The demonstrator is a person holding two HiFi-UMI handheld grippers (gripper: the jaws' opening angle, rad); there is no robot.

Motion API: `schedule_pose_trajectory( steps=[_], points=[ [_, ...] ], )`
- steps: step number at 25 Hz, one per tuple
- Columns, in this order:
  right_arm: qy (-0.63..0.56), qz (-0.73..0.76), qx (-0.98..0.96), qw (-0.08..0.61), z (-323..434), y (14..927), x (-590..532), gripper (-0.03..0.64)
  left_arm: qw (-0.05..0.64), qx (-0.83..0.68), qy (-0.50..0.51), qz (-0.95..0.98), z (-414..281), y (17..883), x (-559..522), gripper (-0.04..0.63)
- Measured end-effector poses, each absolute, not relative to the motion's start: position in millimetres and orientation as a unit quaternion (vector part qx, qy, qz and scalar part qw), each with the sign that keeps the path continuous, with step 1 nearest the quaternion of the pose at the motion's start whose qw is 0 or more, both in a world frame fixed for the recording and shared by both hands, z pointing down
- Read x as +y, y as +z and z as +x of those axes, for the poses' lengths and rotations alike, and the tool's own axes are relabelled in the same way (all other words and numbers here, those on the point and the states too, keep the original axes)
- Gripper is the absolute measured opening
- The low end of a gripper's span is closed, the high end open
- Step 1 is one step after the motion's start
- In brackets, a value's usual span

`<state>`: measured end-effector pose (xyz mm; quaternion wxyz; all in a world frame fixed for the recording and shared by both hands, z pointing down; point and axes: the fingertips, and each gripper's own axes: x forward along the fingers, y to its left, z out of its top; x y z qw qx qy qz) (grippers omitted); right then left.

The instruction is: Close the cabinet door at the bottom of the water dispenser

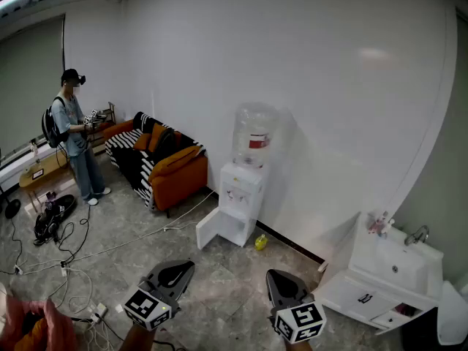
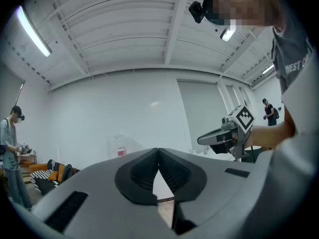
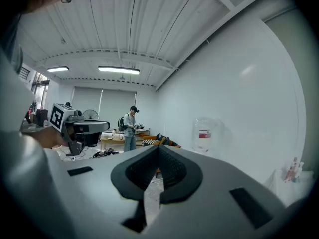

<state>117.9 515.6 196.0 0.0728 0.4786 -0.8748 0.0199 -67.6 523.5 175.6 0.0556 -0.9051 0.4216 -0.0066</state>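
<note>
A white water dispenser [image 1: 243, 189] with a clear bottle on top stands against the far wall. Its bottom cabinet door [image 1: 207, 229] hangs open, swung out to the left. Both grippers are held low and well short of it. My left gripper [image 1: 184, 266] is shut with nothing in it; its tips meet in the left gripper view [image 2: 158, 150], where the bottle [image 2: 117, 147] shows faintly beyond. My right gripper [image 1: 276, 276] is also shut and empty [image 3: 158, 148]. The bottle [image 3: 204, 133] appears right of its tips.
A striped and orange sofa [image 1: 157, 161] sits left of the dispenser. Another person [image 1: 73, 136] stands at the far left by a low table. Cables [image 1: 80, 251] trail over the floor. A small yellow object [image 1: 261, 242] lies by the dispenser. A white sink unit [image 1: 384, 273] stands at right.
</note>
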Motion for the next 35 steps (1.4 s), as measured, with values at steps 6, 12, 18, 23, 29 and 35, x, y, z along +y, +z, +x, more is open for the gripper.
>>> schedule_pose_trajectory(
  steps=[6, 12, 18, 23, 29, 35],
  points=[
    [0.021, 0.480, -0.874, 0.075, 107.9, 197.6, 514.1, 0.027, 0.054, 0.420, -0.009, -0.906, -78.7, 179.5, 521.5, 0.017],
    [0.023, 0.488, -0.869, 0.079, 96.6, 200.7, 513.1, 0.026, 0.051, 0.415, -0.012, -0.908, -92.5, 186.8, 519.0, 0.017],
    [0.028, 0.499, -0.862, 0.081, 84.0, 202.6, 508.6, 0.028, 0.046, 0.409, -0.010, -0.911, -109.5, 189.8, 513.9, 0.017],
    [0.032, 0.510, -0.857, 0.069, 68.9, 204.6, 507.5, 0.028, 0.046, 0.401, -0.008, -0.915, -129.0, 195.4, 511.4, 0.017],
    [0.036, 0.514, -0.854, 0.072, 51.2, 211.4, 504.8, 0.028, 0.043, 0.396, -0.004, -0.917, -148.3, 202.7, 505.1, 0.017],
    [0.036, 0.518, -0.851, 0.077, 47.0, 212.8, 492.2, 0.028, 0.034, 0.398, 0.003, -0.917, -157.2, 209.0, 495.3, 0.017]
  ],
)
